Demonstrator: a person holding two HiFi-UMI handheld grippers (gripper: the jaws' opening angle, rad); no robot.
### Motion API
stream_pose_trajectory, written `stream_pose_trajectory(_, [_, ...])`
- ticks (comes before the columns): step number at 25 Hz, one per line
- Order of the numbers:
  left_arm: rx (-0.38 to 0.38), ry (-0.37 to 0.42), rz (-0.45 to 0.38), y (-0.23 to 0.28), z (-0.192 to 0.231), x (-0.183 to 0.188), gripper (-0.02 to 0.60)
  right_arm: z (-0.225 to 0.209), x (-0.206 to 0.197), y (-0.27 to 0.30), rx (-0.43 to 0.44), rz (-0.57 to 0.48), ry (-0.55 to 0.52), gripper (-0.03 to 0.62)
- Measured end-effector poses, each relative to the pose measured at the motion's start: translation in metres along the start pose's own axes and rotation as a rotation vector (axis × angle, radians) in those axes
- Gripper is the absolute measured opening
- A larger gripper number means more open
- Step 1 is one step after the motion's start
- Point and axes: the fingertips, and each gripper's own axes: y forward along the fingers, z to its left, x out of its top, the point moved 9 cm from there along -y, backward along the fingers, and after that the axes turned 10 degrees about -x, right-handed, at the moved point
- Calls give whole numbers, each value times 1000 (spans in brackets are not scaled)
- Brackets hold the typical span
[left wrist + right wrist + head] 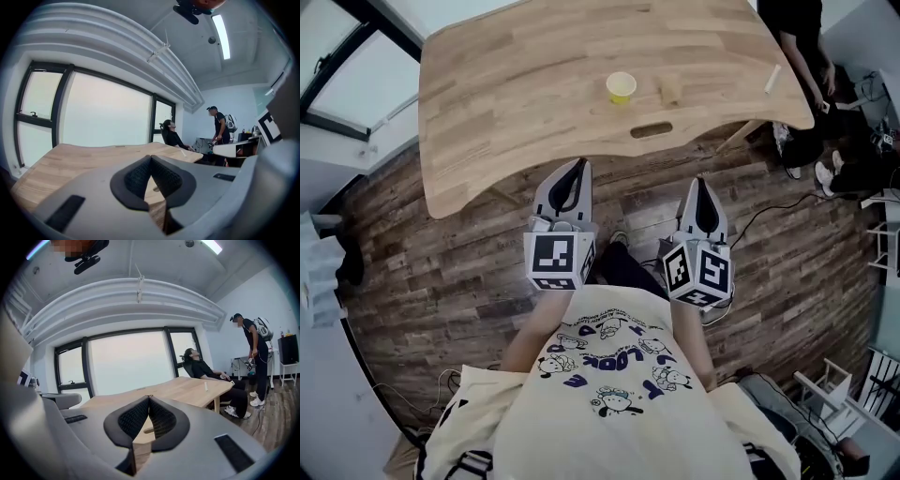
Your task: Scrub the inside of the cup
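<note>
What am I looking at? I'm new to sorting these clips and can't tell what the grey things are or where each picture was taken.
A person holds a grasping tool in each hand: the left tool and the right tool, both shut and empty. The downward picture comes from a camera on the person's head; the other two from cameras riding on each tool, looking along its jaws. On the wooden table ahead are a yellow cup, a tan block and a white stick.
</note>
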Motion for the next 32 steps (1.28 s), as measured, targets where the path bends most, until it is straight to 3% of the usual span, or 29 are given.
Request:
stream_pose_trajectory(15, [48,-28,35,70,-6,3,26,-36,10,76,42,49,12,-3])
stream_pose_trajectory(23, [70,-34,50,82,13,4,26,-27,8,99,51,62,13,-3])
stream_pose_trajectory(32, [33,-52,73,120,46,6,26,-14,5,139,6,93,1,-3])
